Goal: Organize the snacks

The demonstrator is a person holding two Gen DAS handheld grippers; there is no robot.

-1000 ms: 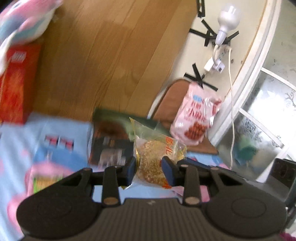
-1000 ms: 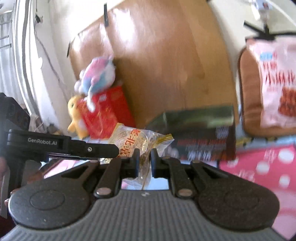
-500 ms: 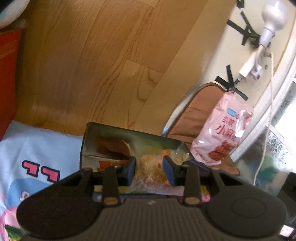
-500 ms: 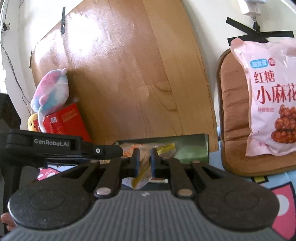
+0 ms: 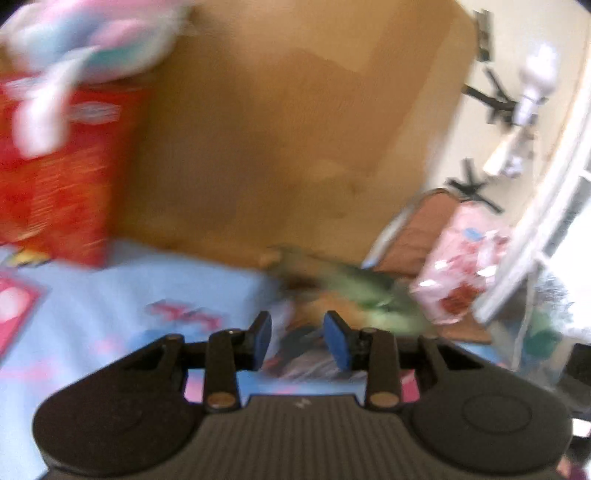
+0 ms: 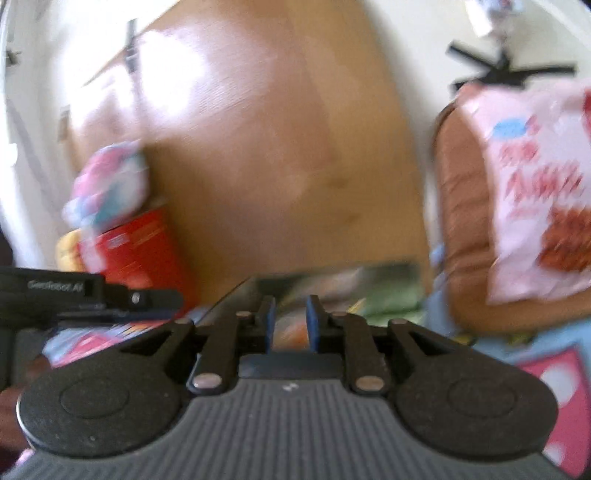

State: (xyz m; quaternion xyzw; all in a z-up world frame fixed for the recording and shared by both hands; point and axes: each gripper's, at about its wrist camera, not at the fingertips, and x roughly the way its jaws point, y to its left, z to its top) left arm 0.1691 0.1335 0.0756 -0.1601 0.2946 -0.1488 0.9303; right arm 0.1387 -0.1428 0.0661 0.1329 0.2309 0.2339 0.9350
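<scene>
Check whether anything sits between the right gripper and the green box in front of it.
Nothing visible does. The right gripper, jaws opening, points straight at the open green box just beyond its fingertips; blur hides whether a snack packet lies between them.

Background: a wood-grain panel [image 6: 258, 155] leans against a cream wall [image 5: 517, 29], sunlight glaring on its upper left. Black tape crosses [image 5: 491, 99] and a white bulb [image 5: 537, 74] mark the wall; a white window frame [image 5: 546, 206] stands at right. All blurred.
</scene>
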